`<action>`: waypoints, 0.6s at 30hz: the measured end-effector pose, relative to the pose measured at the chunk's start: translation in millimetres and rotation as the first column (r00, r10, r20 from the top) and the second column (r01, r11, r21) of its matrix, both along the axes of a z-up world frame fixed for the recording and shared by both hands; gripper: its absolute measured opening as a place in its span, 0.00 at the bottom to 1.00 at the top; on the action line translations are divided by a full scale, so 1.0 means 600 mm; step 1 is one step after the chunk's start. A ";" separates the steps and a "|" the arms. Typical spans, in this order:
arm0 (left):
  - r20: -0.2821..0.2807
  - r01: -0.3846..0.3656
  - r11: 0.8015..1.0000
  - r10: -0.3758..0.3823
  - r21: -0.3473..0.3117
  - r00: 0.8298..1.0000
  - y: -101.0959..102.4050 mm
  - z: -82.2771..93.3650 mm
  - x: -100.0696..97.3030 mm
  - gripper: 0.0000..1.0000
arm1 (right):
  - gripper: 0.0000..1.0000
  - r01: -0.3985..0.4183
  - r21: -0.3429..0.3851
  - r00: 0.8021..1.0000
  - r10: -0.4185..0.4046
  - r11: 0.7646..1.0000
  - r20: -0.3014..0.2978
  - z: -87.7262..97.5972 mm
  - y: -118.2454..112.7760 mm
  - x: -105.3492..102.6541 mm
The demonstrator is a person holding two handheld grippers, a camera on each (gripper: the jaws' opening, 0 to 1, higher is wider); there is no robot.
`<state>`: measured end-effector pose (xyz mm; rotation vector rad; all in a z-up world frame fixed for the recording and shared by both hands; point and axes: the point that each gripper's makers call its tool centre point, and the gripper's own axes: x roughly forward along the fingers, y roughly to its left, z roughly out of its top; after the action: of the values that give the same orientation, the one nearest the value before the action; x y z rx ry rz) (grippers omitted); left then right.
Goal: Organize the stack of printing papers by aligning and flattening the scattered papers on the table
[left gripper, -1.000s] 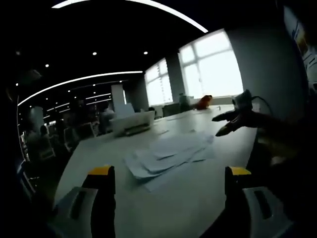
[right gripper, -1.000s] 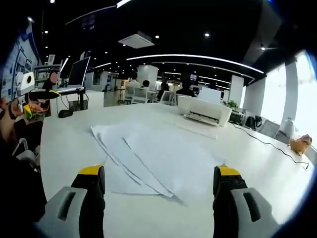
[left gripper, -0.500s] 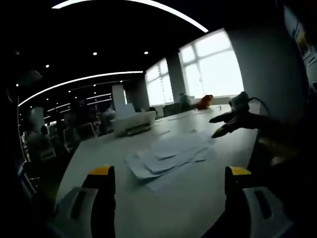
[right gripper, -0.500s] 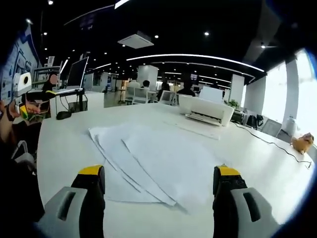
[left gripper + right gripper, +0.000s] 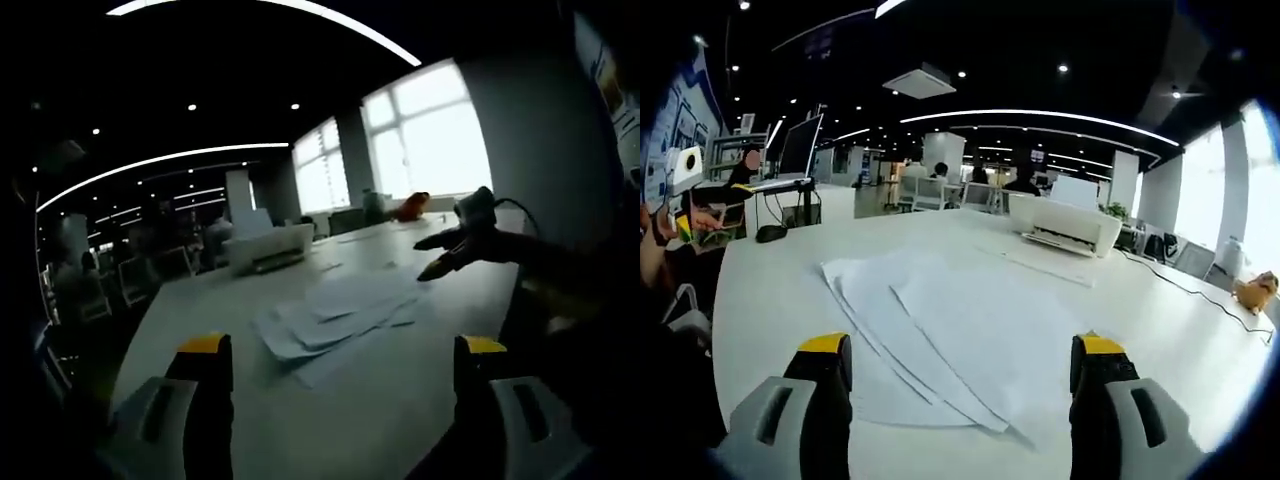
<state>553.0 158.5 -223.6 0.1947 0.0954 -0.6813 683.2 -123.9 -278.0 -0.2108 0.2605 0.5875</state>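
Left gripper (image 5: 340, 350) jaws wide, holding nothing, above the table (image 5: 400, 400) near edge; fanned papers (image 5: 340, 315) lie mid-table, overlapping, unaligned; printer (image 5: 265, 245) towards the far edge; right gripper (image 5: 958, 350) jaws wide, empty, just short of the papers' near corner.

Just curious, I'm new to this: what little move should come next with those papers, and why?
Probably lower the right gripper toward the papers. They lie fanned out on the table, edges unaligned, and both grippers are open, above the table and touching nothing.
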 end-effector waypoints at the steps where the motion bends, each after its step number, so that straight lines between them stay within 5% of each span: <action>1: 0.000 -0.001 1.000 0.001 0.000 1.000 0.000 0.000 0.000 0.94 | 0.85 -0.001 0.000 1.000 0.001 1.000 0.000 0.000 0.000 0.002; 18: -0.002 -0.001 1.000 0.001 0.000 1.000 0.003 -0.002 0.001 0.94 | 0.85 -0.011 -0.003 1.000 0.011 1.000 0.000 0.002 0.012 0.014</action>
<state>553.5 160.0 -224.5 0.1938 0.0974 -0.6803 691.4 -116.5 -277.0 -0.2155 0.2607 0.5983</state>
